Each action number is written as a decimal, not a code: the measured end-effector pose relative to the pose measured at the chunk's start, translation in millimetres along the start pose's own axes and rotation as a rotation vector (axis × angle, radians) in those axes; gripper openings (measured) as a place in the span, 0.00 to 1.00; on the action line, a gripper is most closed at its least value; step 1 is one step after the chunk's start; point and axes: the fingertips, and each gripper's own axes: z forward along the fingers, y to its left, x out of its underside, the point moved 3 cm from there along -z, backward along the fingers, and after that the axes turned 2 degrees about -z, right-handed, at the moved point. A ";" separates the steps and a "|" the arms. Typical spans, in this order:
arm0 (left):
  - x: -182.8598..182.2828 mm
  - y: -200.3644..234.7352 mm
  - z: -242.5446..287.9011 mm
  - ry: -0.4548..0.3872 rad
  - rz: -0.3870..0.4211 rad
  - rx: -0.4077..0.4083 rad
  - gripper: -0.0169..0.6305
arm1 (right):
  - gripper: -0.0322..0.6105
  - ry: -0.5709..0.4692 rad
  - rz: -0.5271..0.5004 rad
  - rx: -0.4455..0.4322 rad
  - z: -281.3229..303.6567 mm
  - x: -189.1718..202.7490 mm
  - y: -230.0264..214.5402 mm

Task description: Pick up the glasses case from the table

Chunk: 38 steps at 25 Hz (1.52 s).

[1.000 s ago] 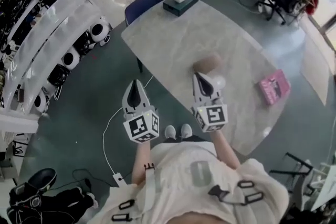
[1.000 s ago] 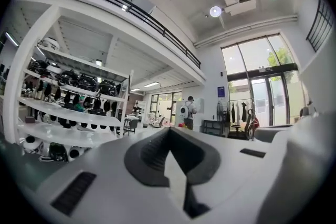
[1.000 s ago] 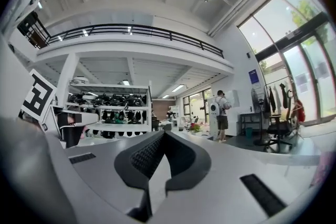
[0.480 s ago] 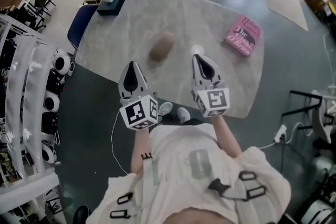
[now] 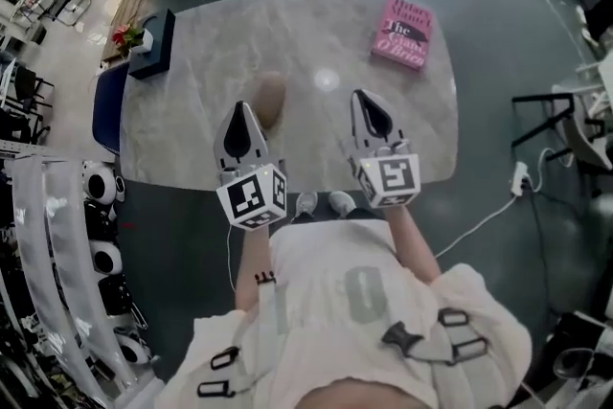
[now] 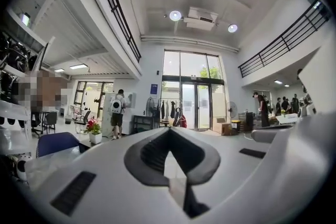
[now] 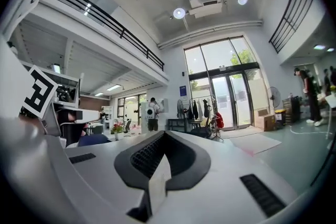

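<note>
— Where's the glasses case?
— Lying flat on the pale marbled table, left of its middle.
— What does it look like?
— Tan-brown, a rounded oblong with its long side pointing away, outline blurred.

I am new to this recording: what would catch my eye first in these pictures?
The bright pink book lies at the far right of the pale marble-patterned table. A brown oval glasses case rests near the middle, seen beside the tip of the shut, empty left tool; the right tool is shut too.
</note>
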 end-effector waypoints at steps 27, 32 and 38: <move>1.6 -18.6 54.9 0.127 -0.141 0.288 0.62 | 0.05 0.026 0.027 0.145 -6.3 3.6 -12.8; 14.5 -14.7 61.5 0.179 -0.146 0.289 0.63 | 0.05 0.036 0.033 0.154 -5.1 7.0 -18.2; 34.2 -17.3 80.3 0.356 -0.129 0.354 0.63 | 0.05 0.050 0.043 0.154 -4.1 9.7 -20.1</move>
